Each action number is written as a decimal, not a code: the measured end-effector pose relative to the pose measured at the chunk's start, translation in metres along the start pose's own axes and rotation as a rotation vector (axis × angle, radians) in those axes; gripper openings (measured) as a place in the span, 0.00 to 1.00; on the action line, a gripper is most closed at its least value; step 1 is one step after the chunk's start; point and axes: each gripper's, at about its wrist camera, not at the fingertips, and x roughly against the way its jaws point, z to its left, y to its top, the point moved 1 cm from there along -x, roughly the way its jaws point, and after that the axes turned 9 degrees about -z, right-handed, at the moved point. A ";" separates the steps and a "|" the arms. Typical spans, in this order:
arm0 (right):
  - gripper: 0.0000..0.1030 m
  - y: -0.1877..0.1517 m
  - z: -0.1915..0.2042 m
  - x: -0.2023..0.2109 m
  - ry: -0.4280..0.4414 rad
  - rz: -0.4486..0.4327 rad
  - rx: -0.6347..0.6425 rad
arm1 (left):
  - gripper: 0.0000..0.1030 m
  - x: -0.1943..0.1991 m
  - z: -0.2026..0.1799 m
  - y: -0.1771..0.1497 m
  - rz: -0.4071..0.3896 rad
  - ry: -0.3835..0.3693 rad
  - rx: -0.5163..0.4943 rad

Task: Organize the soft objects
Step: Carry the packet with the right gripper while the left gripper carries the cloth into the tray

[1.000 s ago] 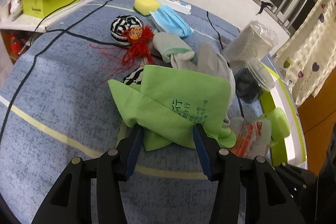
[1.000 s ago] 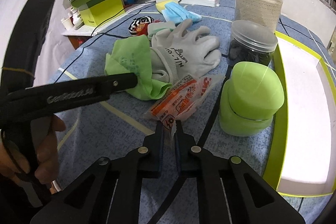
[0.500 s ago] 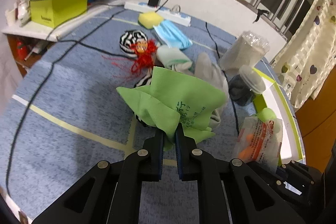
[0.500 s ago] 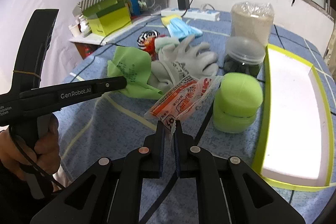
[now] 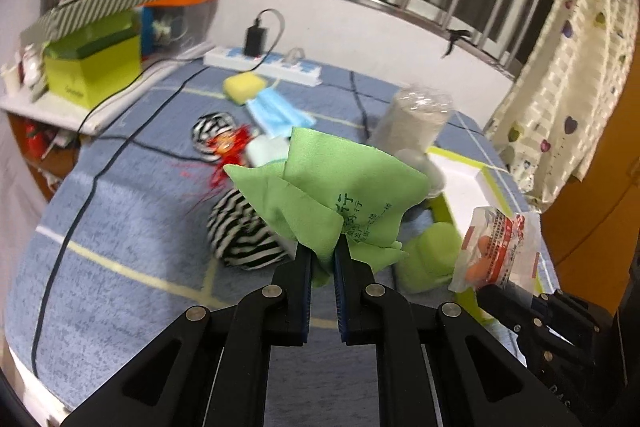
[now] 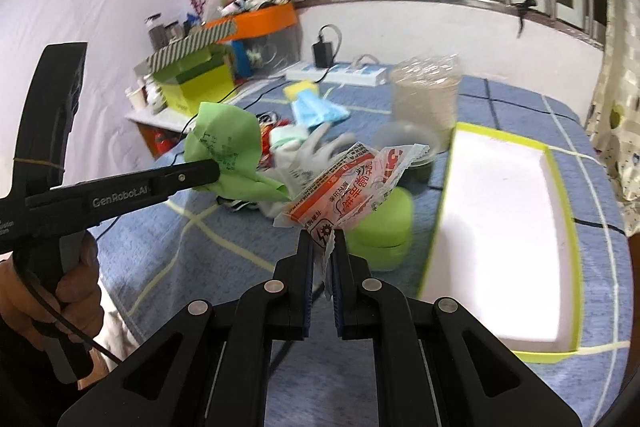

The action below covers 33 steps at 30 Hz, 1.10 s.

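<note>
On the left, the left gripper (image 5: 322, 254) is clenching a bottom fold of the crumpled light-green cloth printed with dark characters (image 5: 340, 195), pinching it low so that the rest is bunching up above the jaws and hanging clear of the blue checked tablecloth (image 5: 120, 211). Underneath and just behind it, a black-and-white striped soft toy with red yarn hair (image 5: 244, 239) is lying on the tablecloth, with a pale grey work glove (image 6: 320, 151), a blue face mask (image 5: 276, 115) and a yellow sponge (image 5: 244, 89) lying further back; these are probably still waiting to be sorted. In the right wrist view, a person's hand (image 6: 76, 291) is squeezing the left tool's handle, which is what is keeping the cloth trapped. Further right, the right gripper (image 6: 323, 247) is gripping the crimped edge of a clear plastic packet with red and orange printing (image 6: 352, 187), holding it by its seam so the contents are dangling free above a lime-green rounded lidded container (image 6: 384, 227). At the far right, a shallow white tray with a lime-green rim (image 6: 560, 195) is sitting empty on the tablecloth; it looks like the likely destination, since both held items are being carried off the surface near it.
</note>
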 end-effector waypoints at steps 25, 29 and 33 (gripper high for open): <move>0.08 -0.019 -0.130 0.014 -0.198 0.044 -0.214 | 0.10 -0.072 -0.157 -0.014 0.152 -0.232 -0.252; 0.09 -0.026 -0.146 0.010 -0.215 0.077 -0.238 | 0.10 -0.087 -0.168 -0.022 0.191 -0.239 -0.266; 0.14 -0.028 -0.157 0.006 -0.241 0.112 -0.242 | 0.10 -0.097 -0.175 -0.024 0.215 -0.252 -0.276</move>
